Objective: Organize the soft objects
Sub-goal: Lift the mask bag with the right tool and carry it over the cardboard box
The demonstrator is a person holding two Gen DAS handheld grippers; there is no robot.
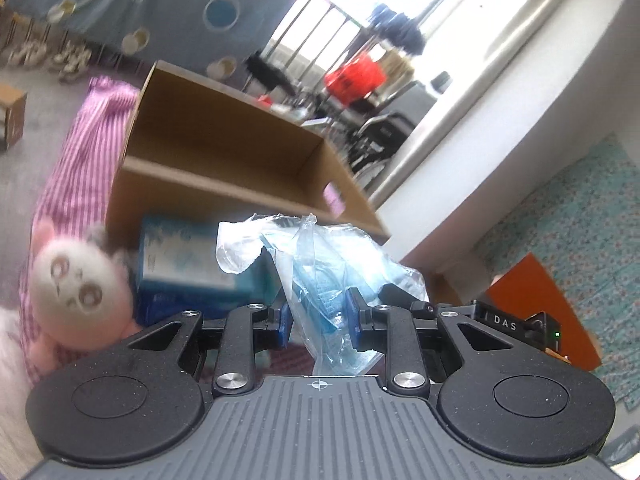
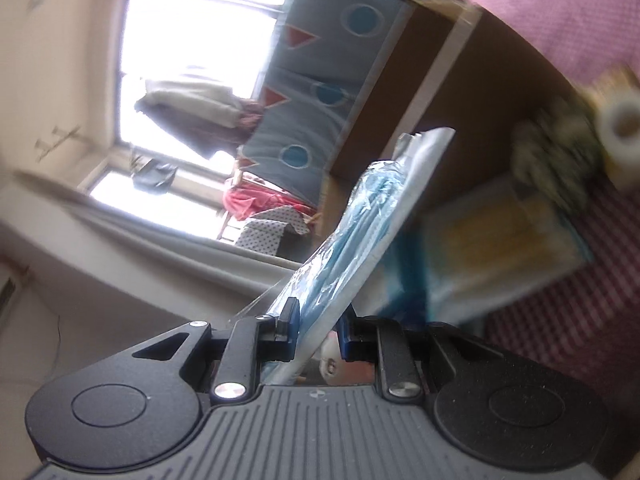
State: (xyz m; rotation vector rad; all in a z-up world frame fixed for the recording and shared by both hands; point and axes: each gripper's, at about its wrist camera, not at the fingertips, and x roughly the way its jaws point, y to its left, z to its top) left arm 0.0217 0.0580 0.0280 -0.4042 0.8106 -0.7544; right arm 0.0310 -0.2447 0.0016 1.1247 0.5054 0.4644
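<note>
at the far left of the left wrist view a round white-faced pink plush toy [image 1: 78, 280] lies on the pink-and-white striped bed cover [image 1: 86, 148], beside a blue printed carton [image 1: 188, 268] that leans on the open brown cardboard box [image 1: 224, 164]. right of that, the left gripper [image 1: 318, 320] has its jaws closed down on the crinkled clear plastic bag of pale blue folded fabric [image 1: 332, 276], held up in front of the box. in the right wrist view the right gripper [image 2: 318, 330] has its jaws nearly closed on a flat clear-wrapped pack of blue soft sheets [image 2: 360, 240], which stands tilted up and to the right; whether it is the same bag cannot be told. the step looks like carrying the packs to the box, so each should be lifted over the rim before the jaws part. the film is slippery and loose, so a firm pinch on the fabric itself would likely hold better.
</note>
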